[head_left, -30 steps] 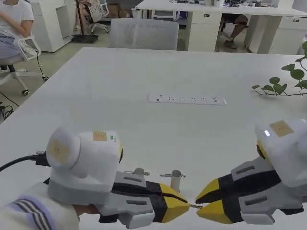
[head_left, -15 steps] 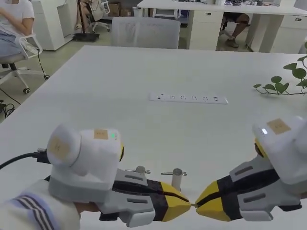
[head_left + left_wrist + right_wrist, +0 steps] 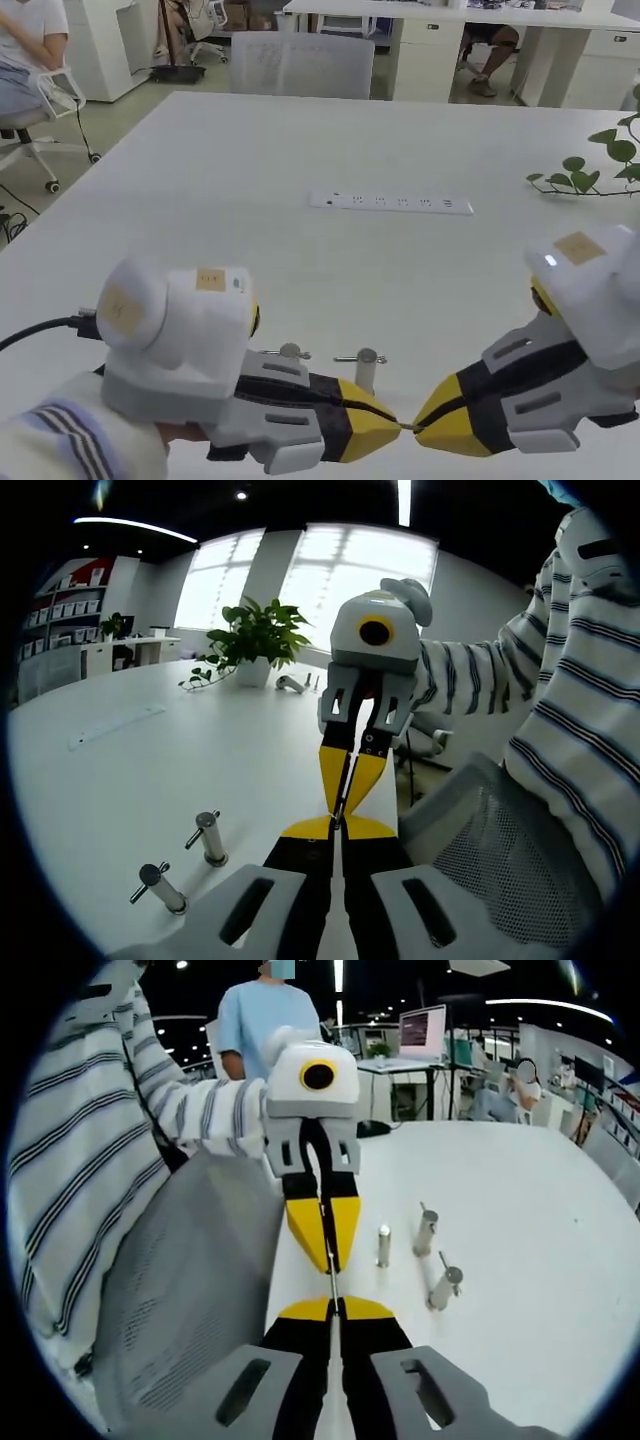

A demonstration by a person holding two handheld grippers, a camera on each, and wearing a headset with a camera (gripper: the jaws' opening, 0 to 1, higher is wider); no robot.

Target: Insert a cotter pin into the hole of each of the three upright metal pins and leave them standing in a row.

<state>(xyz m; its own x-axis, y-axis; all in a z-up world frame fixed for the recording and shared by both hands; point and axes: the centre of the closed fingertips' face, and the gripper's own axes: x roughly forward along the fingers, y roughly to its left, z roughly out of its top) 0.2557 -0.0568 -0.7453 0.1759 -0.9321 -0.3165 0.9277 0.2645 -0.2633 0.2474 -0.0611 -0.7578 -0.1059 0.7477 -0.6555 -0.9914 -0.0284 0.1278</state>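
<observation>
My left gripper (image 3: 385, 430) and right gripper (image 3: 425, 425) meet tip to tip near the table's front edge. Both are shut on a thin cotter pin (image 3: 331, 1285) that spans the small gap between them. Just behind the tips stand two upright metal pins (image 3: 290, 352) (image 3: 366, 366), each with a cotter pin through its top. They also appear low on the left in the left gripper view (image 3: 210, 838) (image 3: 160, 885). In the right gripper view a third upright pin (image 3: 384, 1245) stands bare beside the two pinned ones (image 3: 427, 1230) (image 3: 445, 1285).
A white power strip (image 3: 390, 204) lies mid-table. A trailing plant (image 3: 600, 165) reaches in from the right edge. A grey chair (image 3: 300, 65) stands at the far edge. The white table (image 3: 200, 200) stretches open beyond the pins.
The two grippers' tips have drawn slightly closer together around the cotter pin. The upright pins have not moved.
</observation>
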